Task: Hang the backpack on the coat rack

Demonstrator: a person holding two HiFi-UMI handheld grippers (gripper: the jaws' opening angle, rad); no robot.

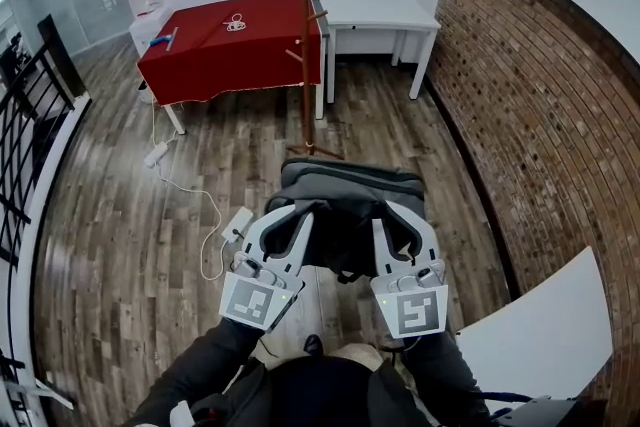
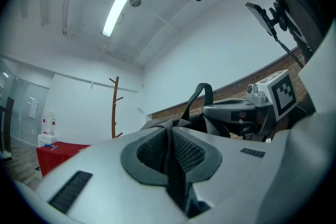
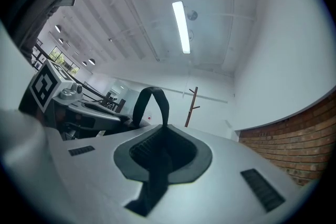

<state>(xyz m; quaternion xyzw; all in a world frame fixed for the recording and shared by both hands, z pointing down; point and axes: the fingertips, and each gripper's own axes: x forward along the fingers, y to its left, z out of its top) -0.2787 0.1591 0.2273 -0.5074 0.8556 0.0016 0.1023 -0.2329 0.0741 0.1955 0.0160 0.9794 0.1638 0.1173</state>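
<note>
— How are the hands set?

— Low in front of the person, side by side, both aimed away toward the far wall and tipped slightly up, marker cubes nearest the body. The left hand-held gripper is clenched on a black strap of the grey backpack. The right hand-held gripper is clenched on a second black strap. A strap loop arches up just beyond the right one's jaws.

— Where's the bag, then?

— In the air between the two grippers, on the near side of the wooden coat rack and apart from it. The rack stands farther off on the plank floor, beside a red-covered surface.

— What can't you make out?

— The hands themselves are under the gripper bodies, and only dark sleeves show. The bag's lower part is behind the grippers. The rack's top is cut off. A few small things lie on the red surface, too tiny to name.

— Anything in the backpack?

— Its inside doesn't show, so I can't tell.
</note>
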